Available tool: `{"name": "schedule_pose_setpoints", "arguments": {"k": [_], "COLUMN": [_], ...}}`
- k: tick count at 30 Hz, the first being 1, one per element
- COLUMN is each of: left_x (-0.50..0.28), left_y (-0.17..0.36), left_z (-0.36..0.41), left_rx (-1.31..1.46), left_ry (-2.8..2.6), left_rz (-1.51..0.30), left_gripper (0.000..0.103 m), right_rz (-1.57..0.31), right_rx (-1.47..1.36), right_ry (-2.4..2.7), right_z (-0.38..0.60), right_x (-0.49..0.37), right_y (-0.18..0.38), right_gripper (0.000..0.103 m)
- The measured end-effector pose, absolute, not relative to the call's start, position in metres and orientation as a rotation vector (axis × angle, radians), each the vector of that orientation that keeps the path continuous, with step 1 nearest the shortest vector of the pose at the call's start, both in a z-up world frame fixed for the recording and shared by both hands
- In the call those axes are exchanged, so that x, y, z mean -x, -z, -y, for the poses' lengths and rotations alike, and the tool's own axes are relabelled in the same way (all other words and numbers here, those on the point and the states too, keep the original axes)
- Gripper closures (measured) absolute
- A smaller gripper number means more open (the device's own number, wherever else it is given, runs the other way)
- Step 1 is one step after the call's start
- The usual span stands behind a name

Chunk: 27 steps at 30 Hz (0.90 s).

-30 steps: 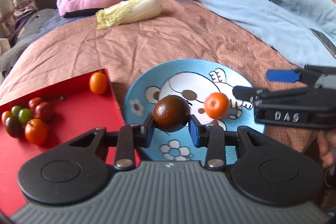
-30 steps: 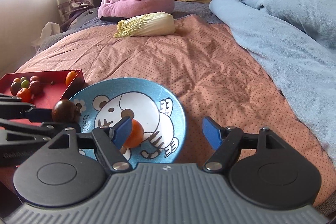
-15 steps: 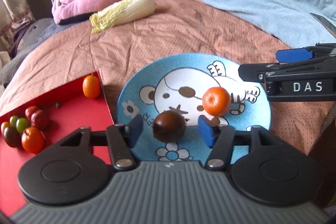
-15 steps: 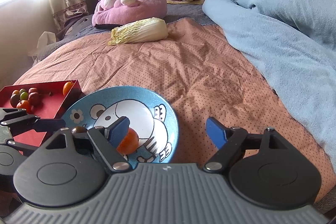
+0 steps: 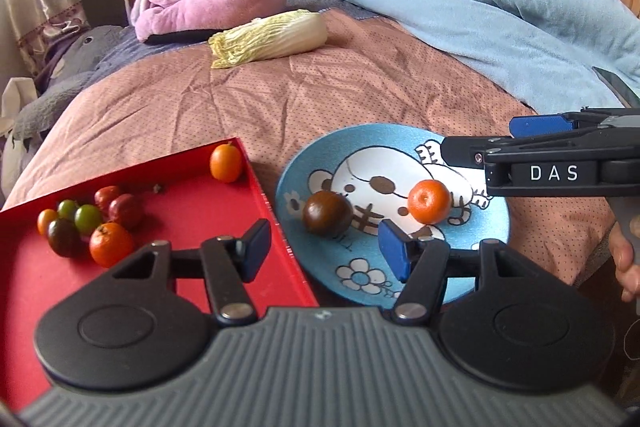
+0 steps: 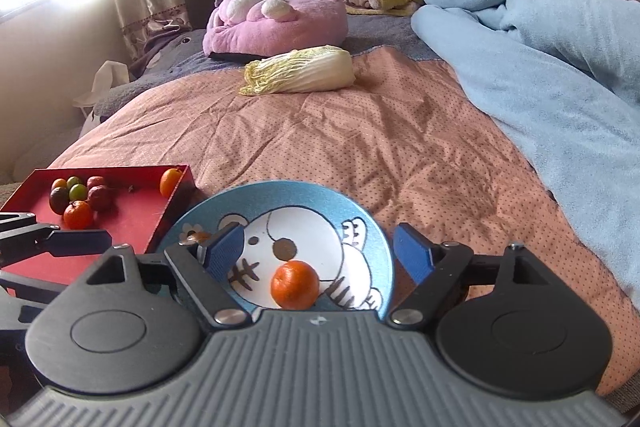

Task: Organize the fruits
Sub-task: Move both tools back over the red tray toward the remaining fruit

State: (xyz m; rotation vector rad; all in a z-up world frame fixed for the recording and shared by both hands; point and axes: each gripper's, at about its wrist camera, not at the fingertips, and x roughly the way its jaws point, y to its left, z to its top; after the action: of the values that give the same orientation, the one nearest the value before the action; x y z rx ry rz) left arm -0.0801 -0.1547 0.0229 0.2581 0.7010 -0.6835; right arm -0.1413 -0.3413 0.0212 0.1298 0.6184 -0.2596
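Fruits are split between two holders on the bed: a dark plum [image 5: 327,214] and an orange [image 5: 430,201] lie apart on the blue plate [image 5: 486,227], the rest — small tomatoes and oranges — sit in the red tray [image 5: 192,215] at nine o'clock. Left gripper [image 5: 320,251] stands released, its jaws just opened and empty, the plum just beyond at twelve. Right gripper [image 6: 318,251] is spread wide and empty — the orange lies between its fingers toward six o'clock, the nearer reach.

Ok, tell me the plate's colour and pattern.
Blue plate with a white cartoon animal and small flowers; clearest in the left wrist view.
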Motion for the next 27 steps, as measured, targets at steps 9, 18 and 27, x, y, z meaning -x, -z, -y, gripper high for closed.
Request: {"name": "schedule_pose_setpoints", "arguments": {"k": [9, 18, 27], "left_x": [0.040, -0.004, -0.015], "left_y": [-0.024, -0.016, 0.005], "left_z": [0.086, 0.048, 0.068], "left_rx": [-0.241, -0.233, -0.304], "left_ry": [0.482, 0.354, 0.374], "left_rz": [-0.711, -0.749, -0.740], "left_gripper": [0.041, 0.041, 0.041], "right_rz": [-0.627, -0.629, -0.695], "right_rx": [-0.082, -0.036, 0.026], "right_ry": [0.144, 0.062, 0.003], "right_z": [0.281, 0.239, 0.221], "right_x": [0.102, 0.061, 0.019], "right_y": [-0.032, -0.044, -0.026], "right_gripper": [0.018, 0.018, 0.039]}}
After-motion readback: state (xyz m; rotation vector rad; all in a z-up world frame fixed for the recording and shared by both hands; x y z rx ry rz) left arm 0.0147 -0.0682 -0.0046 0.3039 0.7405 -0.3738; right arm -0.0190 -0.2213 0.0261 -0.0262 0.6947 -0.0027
